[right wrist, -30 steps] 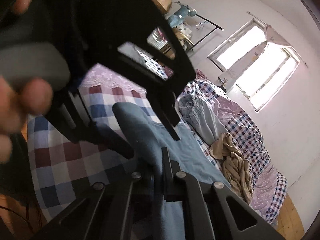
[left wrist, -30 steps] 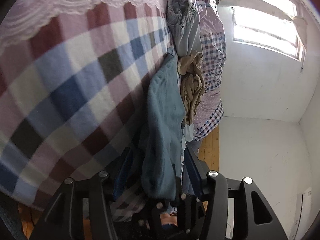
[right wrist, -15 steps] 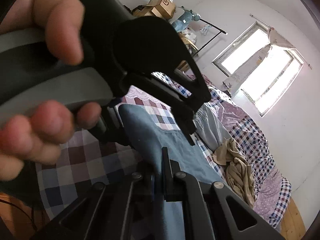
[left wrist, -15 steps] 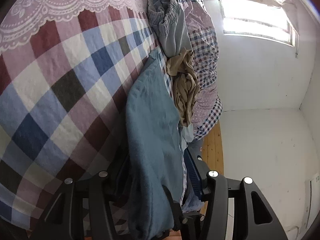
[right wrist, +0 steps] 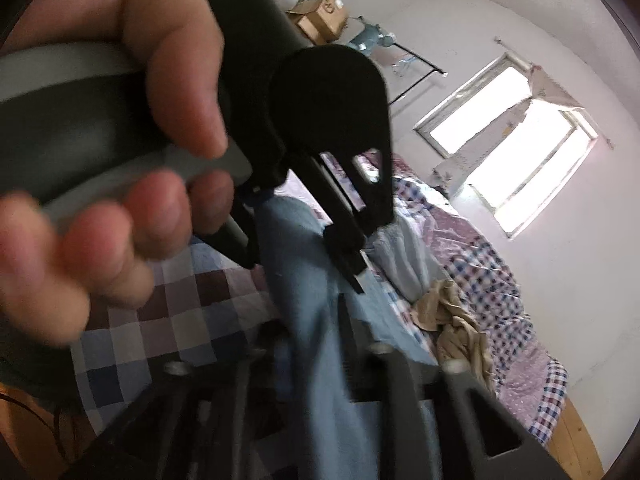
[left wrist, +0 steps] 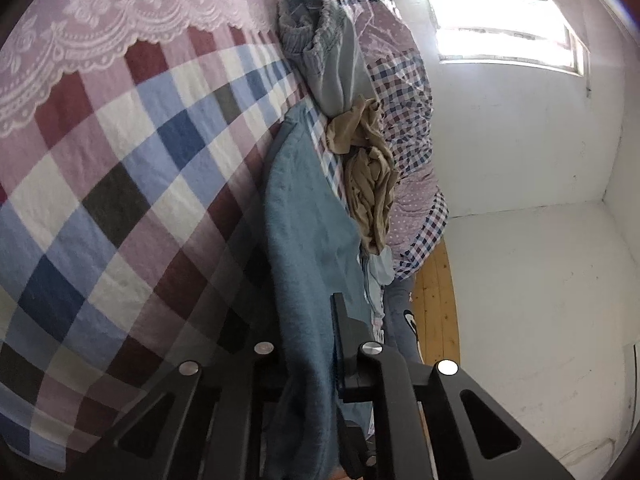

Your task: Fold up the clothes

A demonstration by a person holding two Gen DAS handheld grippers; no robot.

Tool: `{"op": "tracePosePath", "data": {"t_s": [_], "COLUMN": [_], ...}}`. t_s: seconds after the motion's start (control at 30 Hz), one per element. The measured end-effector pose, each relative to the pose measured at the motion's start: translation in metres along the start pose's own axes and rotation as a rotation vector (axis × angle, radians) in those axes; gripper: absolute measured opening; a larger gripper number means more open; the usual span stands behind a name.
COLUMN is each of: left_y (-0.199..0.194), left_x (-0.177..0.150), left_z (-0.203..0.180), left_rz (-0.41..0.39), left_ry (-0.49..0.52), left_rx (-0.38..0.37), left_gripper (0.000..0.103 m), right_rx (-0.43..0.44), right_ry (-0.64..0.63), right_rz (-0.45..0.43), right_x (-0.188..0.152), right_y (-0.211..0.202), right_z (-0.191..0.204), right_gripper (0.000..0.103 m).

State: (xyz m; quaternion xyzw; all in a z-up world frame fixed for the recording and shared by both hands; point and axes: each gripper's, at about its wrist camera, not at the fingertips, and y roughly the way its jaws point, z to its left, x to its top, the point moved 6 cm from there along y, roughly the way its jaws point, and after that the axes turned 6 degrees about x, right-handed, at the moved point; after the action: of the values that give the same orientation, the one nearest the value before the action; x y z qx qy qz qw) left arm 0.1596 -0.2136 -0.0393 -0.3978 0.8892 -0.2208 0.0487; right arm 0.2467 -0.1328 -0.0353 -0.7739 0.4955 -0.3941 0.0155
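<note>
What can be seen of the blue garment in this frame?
The blue garment is a dusty teal, soft, fleecy-looking fabric, bunched into a long draped band. It runs from the checked bedspread down between the fingers of the left gripper, which is shut on it. The right gripper also has it between its fingers, though that view is blurred. Its far end lies on the bed near the tan clothes and grey trousers. No sleeves or collar are discernible.
</note>
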Motion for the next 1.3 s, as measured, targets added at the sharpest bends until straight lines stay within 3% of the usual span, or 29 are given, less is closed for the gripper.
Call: {"op": "tracePosePath", "data": {"t_s": [0.03,0.07,0.13,0.33,0.6,0.93,1.3], "left_y": [0.000,0.000,-0.001,-0.001,-0.004,0.000,0.002], "left_x": [0.000,0.001,0.001,0.004,0.004,0.008,0.009], "left_z": [0.000,-0.001,-0.002,-0.010,-0.012,-0.011,0.001], "left_rz": [-0.002,-0.005,-0.004,-0.011,-0.031,-0.050,-0.048], "left_ry": [-0.001,-0.002,-0.011,-0.019,-0.051,-0.087,-0.134], "left_rx": [-0.004,-0.007,-0.017,-0.060,-0.097,-0.124,-0.098], "left_gripper": [0.010,0.010,0.010,0.010,0.009,0.008,0.008], "right_rx": [-0.030,-0.060,-0.114,-0.218,-0.338,-0.392,-0.416], "right_ry": [-0.004,-0.008,-0.019,-0.046,-0.012,-0.076,-0.187], "right_rz": [-0.006,-0.012,0.013,0.128,0.276,0.432,0.646], "right_x": [-0.002,-0.004,-0.017,-0.063,-0.133,-0.221,-0.315], "right_y": [-0.003,-0.006,-0.005,0.006,0.005,-0.035,-0.086], "right_z": [-0.001,-0.003,-0.007,-0.016,-0.071,-0.123,-0.154], "right_gripper": [0.065,0.079,0.083,0.083,0.083,0.084,0.084]}}
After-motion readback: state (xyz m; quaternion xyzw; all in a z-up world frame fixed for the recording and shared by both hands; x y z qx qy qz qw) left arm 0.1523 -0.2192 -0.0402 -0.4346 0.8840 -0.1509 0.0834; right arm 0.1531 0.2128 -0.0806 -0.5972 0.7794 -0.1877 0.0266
